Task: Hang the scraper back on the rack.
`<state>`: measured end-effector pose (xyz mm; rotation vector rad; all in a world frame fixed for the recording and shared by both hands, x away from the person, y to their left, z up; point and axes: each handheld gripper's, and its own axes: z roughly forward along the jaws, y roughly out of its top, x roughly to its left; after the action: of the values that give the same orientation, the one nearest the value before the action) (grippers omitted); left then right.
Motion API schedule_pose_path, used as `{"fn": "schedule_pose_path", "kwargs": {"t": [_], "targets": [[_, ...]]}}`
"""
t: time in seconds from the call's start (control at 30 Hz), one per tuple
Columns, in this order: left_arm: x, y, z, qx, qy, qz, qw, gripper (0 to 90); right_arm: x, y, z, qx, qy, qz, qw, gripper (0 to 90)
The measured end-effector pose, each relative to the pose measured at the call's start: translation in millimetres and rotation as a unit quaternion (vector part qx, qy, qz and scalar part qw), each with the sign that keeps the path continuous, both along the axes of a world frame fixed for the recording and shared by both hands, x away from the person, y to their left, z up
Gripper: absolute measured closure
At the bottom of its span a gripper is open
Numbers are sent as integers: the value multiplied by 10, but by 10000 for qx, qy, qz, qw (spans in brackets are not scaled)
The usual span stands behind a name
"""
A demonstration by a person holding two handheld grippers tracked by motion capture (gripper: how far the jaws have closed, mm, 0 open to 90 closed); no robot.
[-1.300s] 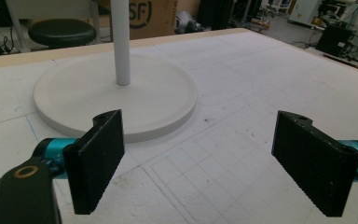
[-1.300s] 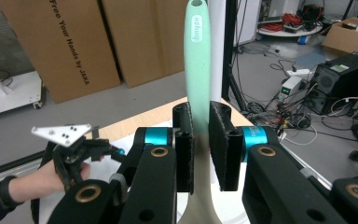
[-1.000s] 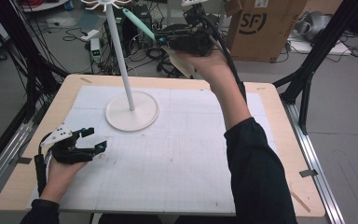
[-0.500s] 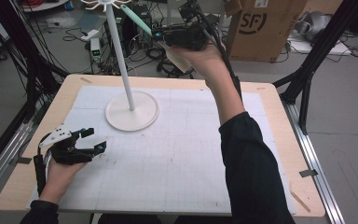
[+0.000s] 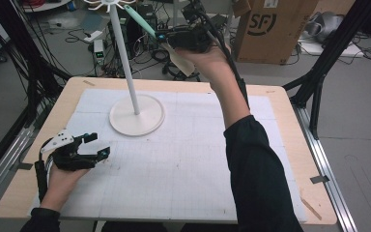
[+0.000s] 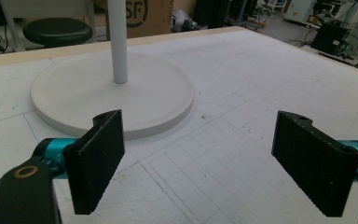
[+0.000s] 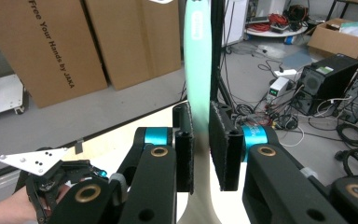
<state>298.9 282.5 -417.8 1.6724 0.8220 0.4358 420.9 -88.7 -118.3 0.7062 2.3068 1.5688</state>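
A white stand has a round base (image 5: pixel 136 115) on the white mat, a tall pole (image 5: pixel 125 63) and a ring of hooks (image 5: pixel 107 5) at its top. My right gripper (image 5: pixel 166 38) is raised high behind the table, shut on a long utensil with a mint-green handle (image 5: pixel 140 20) and a cream end (image 5: pixel 181 60). The handle's tip reaches close to the hooks. In the right gripper view both pads clamp the handle (image 7: pixel 199 70). My left gripper (image 5: pixel 97 145) rests at the mat's front left, open with nothing in it, facing the base (image 6: pixel 112 93).
A wooden table (image 5: pixel 280 101) carries the gridded white mat. Behind it lie cardboard boxes (image 5: pixel 265 26), cables and computer gear (image 5: pixel 101 48) on the floor. Black frame posts (image 5: pixel 328 58) stand at the table's right and left.
My right gripper has edged slightly up and to the left with the utensil, bringing the handle's tip nearer the stand's top. The left gripper has stayed put.
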Motion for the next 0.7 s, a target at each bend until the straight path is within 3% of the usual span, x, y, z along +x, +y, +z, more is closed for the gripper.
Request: {"fn": "schedule_pose_path", "kwargs": {"t": [0.7], "targets": [[2, 1, -3, 1, 9, -3, 10000, 177, 22, 153, -68, -163, -20, -81, 9998, 802]]}}
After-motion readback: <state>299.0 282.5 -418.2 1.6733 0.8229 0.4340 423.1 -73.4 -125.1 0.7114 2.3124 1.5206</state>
